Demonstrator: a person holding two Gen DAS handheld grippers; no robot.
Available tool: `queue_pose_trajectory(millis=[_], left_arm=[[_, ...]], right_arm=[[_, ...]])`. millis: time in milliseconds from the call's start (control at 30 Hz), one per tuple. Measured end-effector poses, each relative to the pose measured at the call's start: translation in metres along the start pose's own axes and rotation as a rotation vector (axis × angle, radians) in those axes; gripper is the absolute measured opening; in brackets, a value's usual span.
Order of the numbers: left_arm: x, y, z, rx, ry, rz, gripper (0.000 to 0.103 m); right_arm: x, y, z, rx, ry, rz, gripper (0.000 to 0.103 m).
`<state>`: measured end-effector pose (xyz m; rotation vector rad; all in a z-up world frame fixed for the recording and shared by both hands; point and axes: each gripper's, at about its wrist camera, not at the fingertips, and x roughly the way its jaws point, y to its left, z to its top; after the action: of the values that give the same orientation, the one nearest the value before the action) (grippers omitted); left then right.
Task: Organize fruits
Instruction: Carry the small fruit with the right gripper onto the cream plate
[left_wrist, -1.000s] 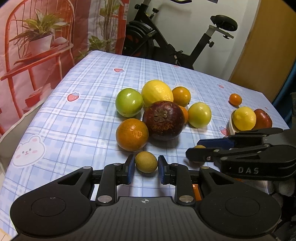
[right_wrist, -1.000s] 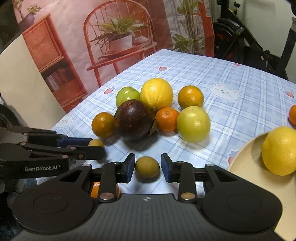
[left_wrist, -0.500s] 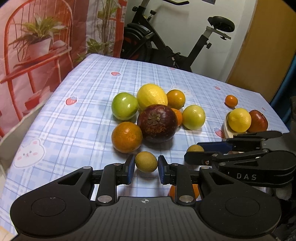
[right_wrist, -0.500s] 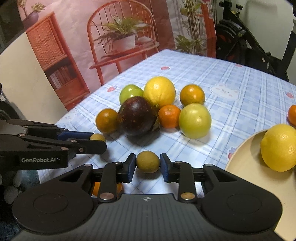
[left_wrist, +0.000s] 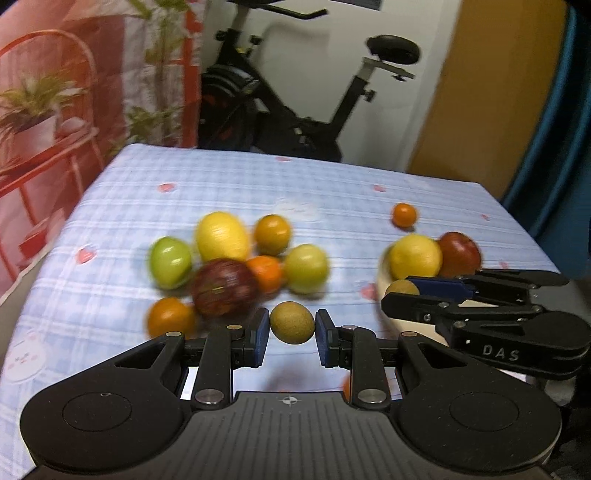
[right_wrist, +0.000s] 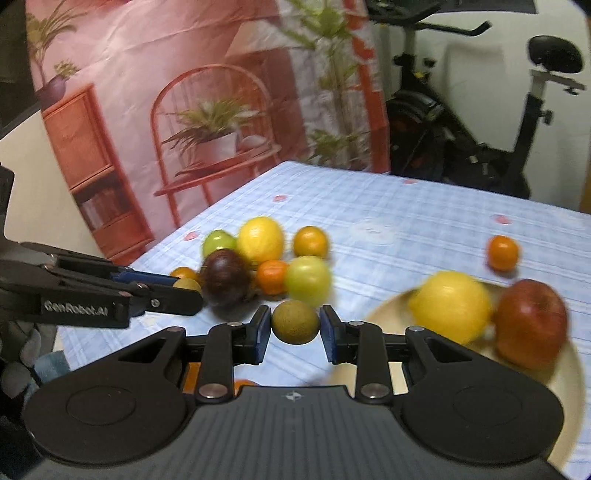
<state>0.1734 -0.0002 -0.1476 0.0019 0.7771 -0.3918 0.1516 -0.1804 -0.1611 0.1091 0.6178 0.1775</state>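
Observation:
My left gripper (left_wrist: 291, 326) is shut on a small brown-green round fruit (left_wrist: 291, 319), held just above the tablecloth in front of the fruit pile (left_wrist: 236, 258). My right gripper (right_wrist: 295, 328) is shut on a second small brown fruit (right_wrist: 295, 319), raised beside the cream plate (right_wrist: 565, 373), which holds a lemon (right_wrist: 450, 304) and a red apple (right_wrist: 530, 328). In the left wrist view the right gripper (left_wrist: 400, 292) hangs over the plate's near rim (left_wrist: 406, 325). The right wrist view shows the left gripper (right_wrist: 186, 290) at the left, beside the dark mangosteen (right_wrist: 225, 277).
The pile holds green fruits, a lemon, several oranges and the mangosteen. A lone orange (left_wrist: 403, 215) lies beyond the plate. An exercise bike (left_wrist: 295, 110) stands behind the table. Another orange fruit (right_wrist: 240, 384) shows under the right gripper's body.
The right gripper shut on its small fruit. Both grippers then rose with their fruits off the cloth, and the right one moved towards the plate. The views are now motion-blurred.

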Motion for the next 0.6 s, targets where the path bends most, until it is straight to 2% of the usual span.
queue_pose_trajectory(millis=[300, 600], left_arm=[[0.028, -0.056, 0.017, 0.133, 0.027, -0.055, 0.028], [0.072, -0.090, 0.025, 0.207, 0.100, -0.076, 0.028]], right_arm=[[-0.029, -0.043, -0.020, 0.083, -0.038, -0.076, 0.031], [-0.030, -0.072, -0.034, 0.115, -0.055, -0.133, 0.031]])
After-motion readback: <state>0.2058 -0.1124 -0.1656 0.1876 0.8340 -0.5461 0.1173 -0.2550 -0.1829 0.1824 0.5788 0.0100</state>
